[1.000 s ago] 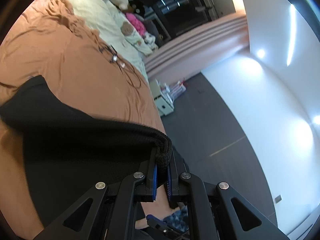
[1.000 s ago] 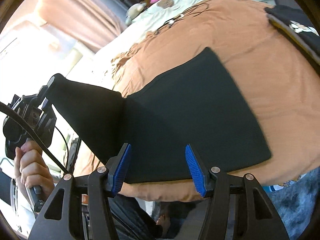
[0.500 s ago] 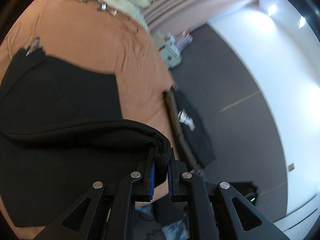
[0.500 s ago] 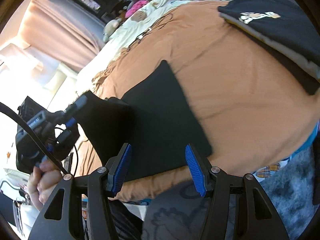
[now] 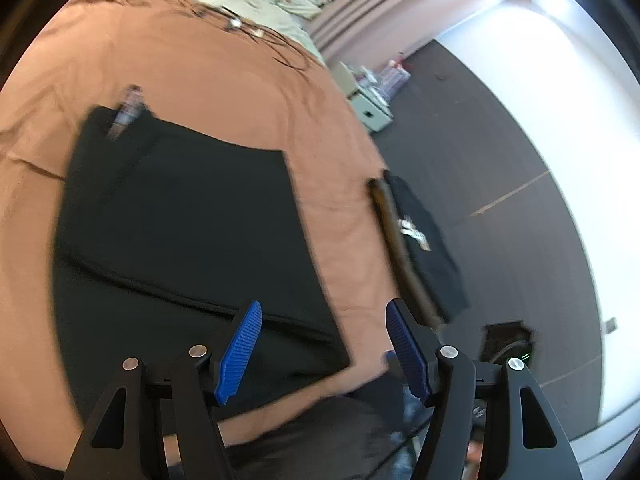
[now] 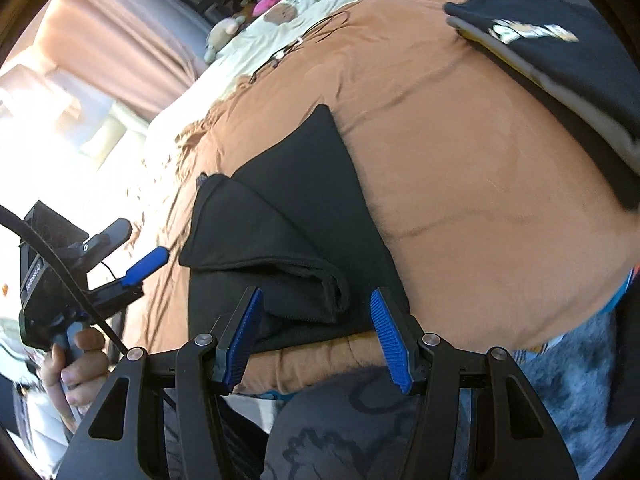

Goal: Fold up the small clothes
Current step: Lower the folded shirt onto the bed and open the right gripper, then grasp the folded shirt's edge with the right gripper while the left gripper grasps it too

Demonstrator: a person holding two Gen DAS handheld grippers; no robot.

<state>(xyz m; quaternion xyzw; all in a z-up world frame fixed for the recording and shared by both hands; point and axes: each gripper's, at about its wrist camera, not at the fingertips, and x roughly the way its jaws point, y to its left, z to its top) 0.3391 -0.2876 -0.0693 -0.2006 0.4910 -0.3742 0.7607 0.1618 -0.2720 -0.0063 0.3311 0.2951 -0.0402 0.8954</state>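
A black garment (image 5: 180, 216) lies on the orange bedspread (image 5: 224, 92), with one side folded over onto itself. My left gripper (image 5: 324, 348) hovers open above its near right corner, nothing between the blue pads. From the right wrist view the garment (image 6: 288, 216) shows a thick rolled fold at its near edge. Just in front of that fold my right gripper (image 6: 316, 340) is open and empty. The left gripper (image 6: 132, 246) appears at the garment's left side, held by a person's hand (image 6: 76, 360).
A stack of folded dark clothes (image 6: 560, 60) sits at the bed's right edge, also visible as the stack (image 5: 420, 240). Cables (image 5: 256, 36) and pillows with soft toys (image 6: 280, 12) lie at the far end. A white drawer unit (image 5: 372, 108) stands on the dark floor.
The left gripper carried the garment's edge across, then opened and let it go; the flap now rests on the garment. The right gripper stayed open and drew nearer the fold.
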